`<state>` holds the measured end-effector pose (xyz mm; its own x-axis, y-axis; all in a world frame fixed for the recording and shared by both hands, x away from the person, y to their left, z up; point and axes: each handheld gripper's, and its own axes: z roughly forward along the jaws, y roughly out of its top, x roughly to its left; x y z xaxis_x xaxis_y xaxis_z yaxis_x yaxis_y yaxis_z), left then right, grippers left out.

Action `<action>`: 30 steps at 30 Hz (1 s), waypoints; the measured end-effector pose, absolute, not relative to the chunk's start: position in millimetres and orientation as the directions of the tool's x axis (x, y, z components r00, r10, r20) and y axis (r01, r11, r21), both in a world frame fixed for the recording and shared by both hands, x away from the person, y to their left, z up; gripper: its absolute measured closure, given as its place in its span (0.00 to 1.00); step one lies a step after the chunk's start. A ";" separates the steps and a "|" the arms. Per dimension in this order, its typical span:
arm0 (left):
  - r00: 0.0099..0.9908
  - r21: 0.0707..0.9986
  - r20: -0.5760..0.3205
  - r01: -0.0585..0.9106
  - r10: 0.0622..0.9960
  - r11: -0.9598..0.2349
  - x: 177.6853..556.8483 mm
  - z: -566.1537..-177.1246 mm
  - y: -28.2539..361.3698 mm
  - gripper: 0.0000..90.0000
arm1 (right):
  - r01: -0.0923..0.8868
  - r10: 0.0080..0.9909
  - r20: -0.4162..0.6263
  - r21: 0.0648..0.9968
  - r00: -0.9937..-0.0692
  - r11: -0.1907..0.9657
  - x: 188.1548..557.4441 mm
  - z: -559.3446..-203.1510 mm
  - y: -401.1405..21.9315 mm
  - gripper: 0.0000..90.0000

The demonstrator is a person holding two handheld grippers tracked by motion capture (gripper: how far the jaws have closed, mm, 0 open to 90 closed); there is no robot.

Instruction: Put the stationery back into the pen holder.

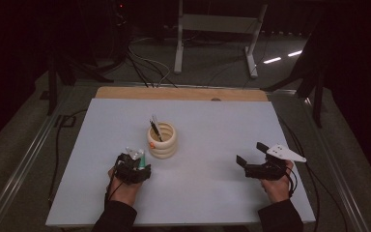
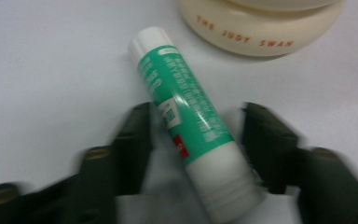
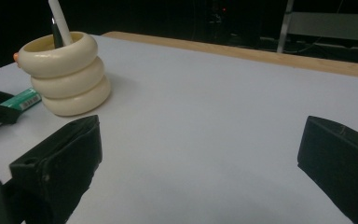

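Your left gripper straddles glue stick, lying flat on table just short of ring holder. Stick's long axis runs skewed across jaws, half-closed, not yet pinching. Right gripper wide, empty, well apart.

text: "THE JUDY SWAN", orange capital letters | on: lower rim of the cream ringed holder, left gripper view | glue stick: green label with white print, small and blurred, unreadable; red patch, unreadable | other views: no legible text
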<state>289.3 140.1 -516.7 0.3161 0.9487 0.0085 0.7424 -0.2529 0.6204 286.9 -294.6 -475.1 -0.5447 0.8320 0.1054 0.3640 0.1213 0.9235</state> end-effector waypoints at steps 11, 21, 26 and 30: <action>0.324 0.621 -0.031 0.748 0.946 -0.236 290.7 -515.3 150.8 0.74 | 0.362 0.833 0.103 0.924 -0.544 0.123 286.0 -474.5 -295.1 0.00; 0.339 0.646 -0.060 0.730 0.939 -0.223 289.7 -509.4 165.1 0.74 | 0.364 0.832 0.105 0.923 -0.545 0.123 286.2 -474.9 -294.8 0.00; 0.344 0.661 -0.054 0.716 0.937 -0.225 288.2 -503.1 172.1 0.74 | 0.365 0.830 0.104 0.923 -0.548 0.125 286.4 -475.7 -293.8 0.00; 0.345 0.676 -0.063 0.705 0.937 -0.214 286.1 -499.5 177.4 0.73 | 0.367 0.831 0.110 0.922 -0.546 0.120 286.2 -475.8 -294.7 0.00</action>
<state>286.1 177.4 -499.5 0.3448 0.9365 -0.0635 0.7049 -0.2137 0.6764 286.2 -294.7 -475.8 -0.5461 0.8305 0.1096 0.3673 0.1197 0.9224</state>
